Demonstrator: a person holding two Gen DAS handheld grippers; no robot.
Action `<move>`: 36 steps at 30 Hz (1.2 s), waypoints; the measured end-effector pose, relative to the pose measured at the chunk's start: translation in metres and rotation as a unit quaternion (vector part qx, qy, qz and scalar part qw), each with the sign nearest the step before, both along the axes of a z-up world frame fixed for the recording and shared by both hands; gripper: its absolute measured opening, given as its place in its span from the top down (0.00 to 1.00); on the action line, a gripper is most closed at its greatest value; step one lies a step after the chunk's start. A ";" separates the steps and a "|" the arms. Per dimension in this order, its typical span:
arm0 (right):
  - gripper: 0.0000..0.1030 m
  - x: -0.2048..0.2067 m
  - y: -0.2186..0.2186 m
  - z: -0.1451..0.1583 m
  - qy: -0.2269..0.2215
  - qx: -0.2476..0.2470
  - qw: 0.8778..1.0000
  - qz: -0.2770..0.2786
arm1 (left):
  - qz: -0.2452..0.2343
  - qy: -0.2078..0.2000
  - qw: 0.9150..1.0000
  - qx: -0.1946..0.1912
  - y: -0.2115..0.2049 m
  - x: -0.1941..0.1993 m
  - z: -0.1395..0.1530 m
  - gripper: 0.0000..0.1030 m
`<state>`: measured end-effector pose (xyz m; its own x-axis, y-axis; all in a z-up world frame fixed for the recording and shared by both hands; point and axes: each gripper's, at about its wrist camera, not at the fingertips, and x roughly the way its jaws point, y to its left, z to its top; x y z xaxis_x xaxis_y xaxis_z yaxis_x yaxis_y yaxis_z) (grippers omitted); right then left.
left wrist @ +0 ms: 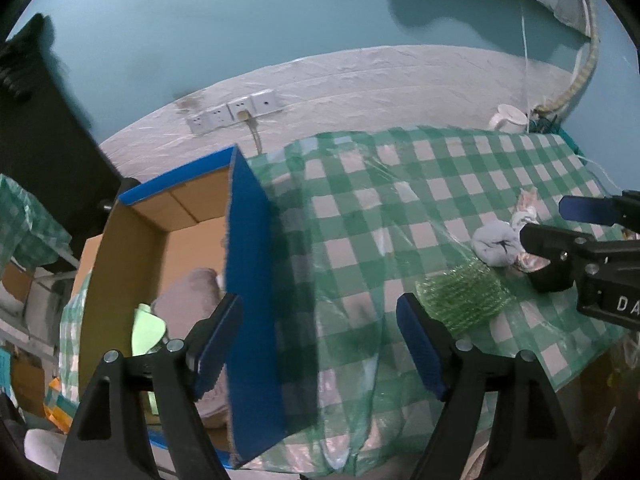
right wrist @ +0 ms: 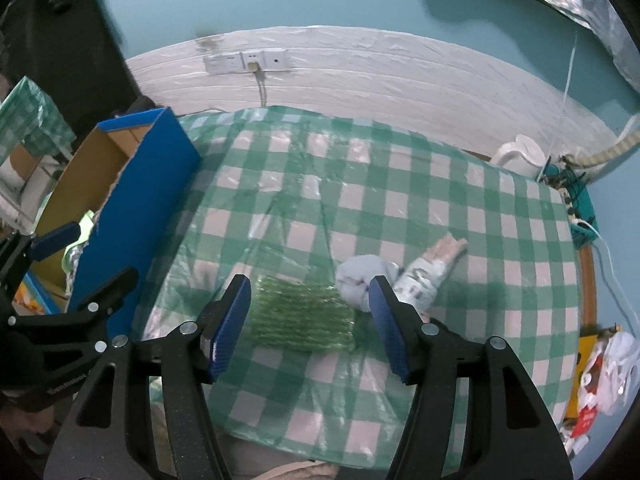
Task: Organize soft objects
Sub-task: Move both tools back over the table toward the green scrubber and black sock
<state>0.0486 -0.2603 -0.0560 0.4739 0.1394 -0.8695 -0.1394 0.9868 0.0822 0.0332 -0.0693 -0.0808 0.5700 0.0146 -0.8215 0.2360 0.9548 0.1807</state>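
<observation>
Left gripper: jaws spread wide, nothing between the blue pads, pointing steeply downward. Right gripper: jaws parted, pads pressing on nothing, likewise angled steeply down, positioned to the right of the left gripper.

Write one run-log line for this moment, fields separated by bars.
left gripper: open, empty, by blue box | right gripper: open, above green mesh pad | grey sock ball: on table

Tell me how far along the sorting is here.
Partly done: a pinkish cloth and a pale green item already lie in the box. Nothing is in hand; both the left gripper and right gripper are open. Left on the table: green pad, grey bundle, patterned cloth.
</observation>
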 end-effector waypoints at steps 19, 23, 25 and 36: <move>0.39 -0.001 -0.064 -0.030 0.028 -0.020 0.997 -0.068 | -0.040 0.030 0.999 0.015 -0.056 0.005 -0.026 0.22; 0.39 0.002 -0.077 -0.043 0.045 -0.025 0.995 -0.085 | -0.041 0.040 0.998 0.014 -0.064 0.010 -0.034 0.22; 0.39 0.002 -0.081 -0.051 0.053 -0.027 0.994 -0.089 | -0.039 0.045 0.998 0.010 -0.067 0.013 -0.038 0.22; 0.39 0.005 -0.104 -0.091 0.096 -0.034 0.988 -0.115 | -0.038 0.101 0.994 -0.012 -0.094 0.032 -0.079 0.21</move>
